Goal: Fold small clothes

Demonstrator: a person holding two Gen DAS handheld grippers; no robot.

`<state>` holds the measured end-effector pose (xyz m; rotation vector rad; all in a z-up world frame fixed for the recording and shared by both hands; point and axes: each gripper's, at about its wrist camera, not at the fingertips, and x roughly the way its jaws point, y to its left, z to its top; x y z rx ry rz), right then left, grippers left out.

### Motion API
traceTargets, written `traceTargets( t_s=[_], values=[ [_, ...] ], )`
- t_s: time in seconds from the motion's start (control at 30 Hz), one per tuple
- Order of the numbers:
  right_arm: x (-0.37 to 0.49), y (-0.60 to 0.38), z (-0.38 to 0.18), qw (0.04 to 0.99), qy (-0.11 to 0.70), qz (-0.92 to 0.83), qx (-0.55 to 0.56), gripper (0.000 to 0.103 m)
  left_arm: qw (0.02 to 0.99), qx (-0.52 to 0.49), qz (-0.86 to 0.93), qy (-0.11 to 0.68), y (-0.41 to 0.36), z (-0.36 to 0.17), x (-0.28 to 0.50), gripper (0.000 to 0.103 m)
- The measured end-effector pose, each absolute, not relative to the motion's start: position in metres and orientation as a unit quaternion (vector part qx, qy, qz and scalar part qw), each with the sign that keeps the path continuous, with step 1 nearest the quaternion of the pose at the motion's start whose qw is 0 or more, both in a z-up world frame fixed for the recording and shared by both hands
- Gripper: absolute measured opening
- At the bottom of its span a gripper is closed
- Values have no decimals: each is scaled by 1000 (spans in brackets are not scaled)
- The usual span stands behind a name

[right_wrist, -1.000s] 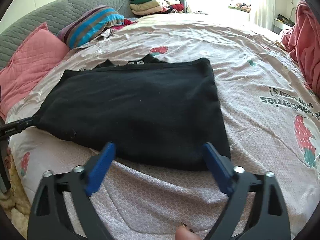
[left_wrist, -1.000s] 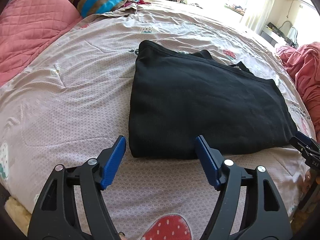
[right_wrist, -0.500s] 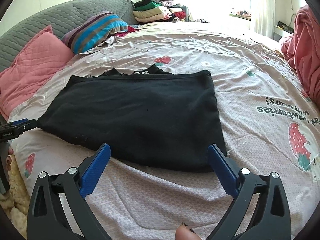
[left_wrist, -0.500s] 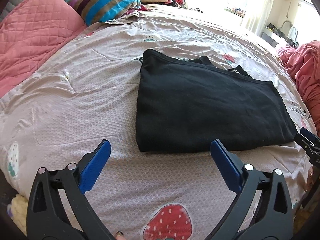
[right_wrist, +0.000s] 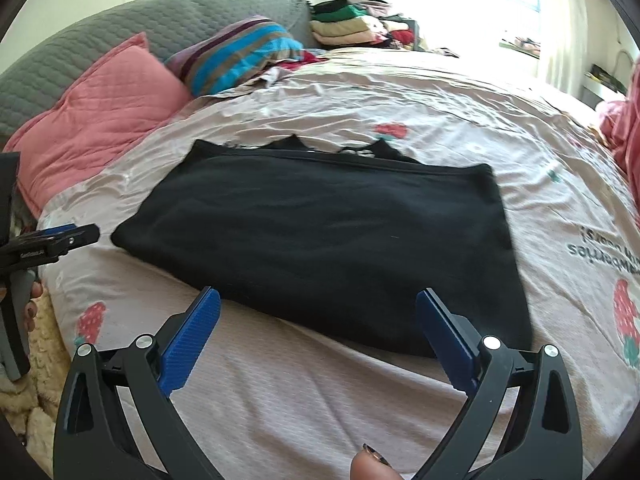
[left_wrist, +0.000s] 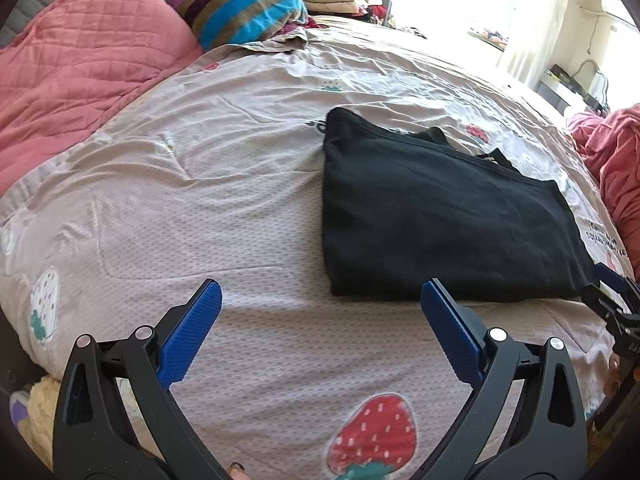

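A wide bed spread with a pale pink-grey strawberry-print quilt (left_wrist: 240, 208) carries everything. A folded black knit garment (right_wrist: 328, 240) lies flat on it, just beyond the right gripper's spread jaws and ahead-right of the left's. Farther off, left of both, rest a pink quilted pillow (right_wrist: 100, 116) and a striped blue-brown-purple cushion (left_wrist: 244, 12).

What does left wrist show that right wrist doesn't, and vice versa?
Left wrist only: a big strawberry print right below the left gripper, and the right gripper's fingers at the frame's right edge. Right wrist only: the grey headboard in full and the left gripper side-on. Both: the folded black garment lying flat on the bedspread, pink pillow, striped pillow; both grippers open, empty.
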<state>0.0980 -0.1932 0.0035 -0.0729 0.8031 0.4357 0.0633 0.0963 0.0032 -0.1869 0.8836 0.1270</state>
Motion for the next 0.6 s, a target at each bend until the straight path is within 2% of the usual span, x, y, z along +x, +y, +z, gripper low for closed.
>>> traceTargets(
  t_s=[0.6],
  values=[
    [96,-87,-7,876,369,281,-135,98,889,-149,95,422,148,-3,75,93]
  ],
)
